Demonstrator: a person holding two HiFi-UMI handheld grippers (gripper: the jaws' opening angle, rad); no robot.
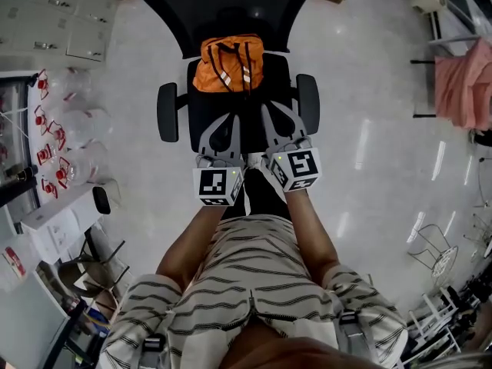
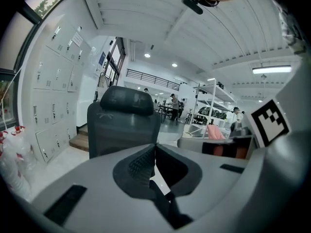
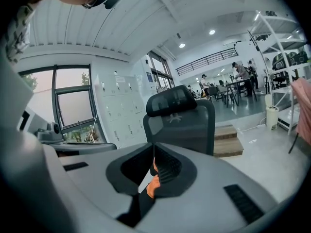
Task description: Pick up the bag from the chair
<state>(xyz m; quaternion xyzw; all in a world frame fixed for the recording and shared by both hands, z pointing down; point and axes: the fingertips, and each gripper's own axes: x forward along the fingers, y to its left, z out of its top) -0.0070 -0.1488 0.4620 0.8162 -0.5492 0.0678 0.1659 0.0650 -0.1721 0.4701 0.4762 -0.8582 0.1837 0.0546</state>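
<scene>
Over a glossy floor (image 1: 369, 129), we are holding left gripper (image 1: 221, 129) and right gripper (image 1: 278, 123) pinched together and empty. Arriving closed, we are probably risking shoving the bag (image 1: 228, 62) just ahead along the chair (image 1: 231, 10).

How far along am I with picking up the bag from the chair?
Nothing done yet: the orange bag lies on the chair seat, ungrasped. In hand: left gripper and right gripper hover short of it, jaws shut and empty. Still to do: open, grip the bag, lift it.
</scene>
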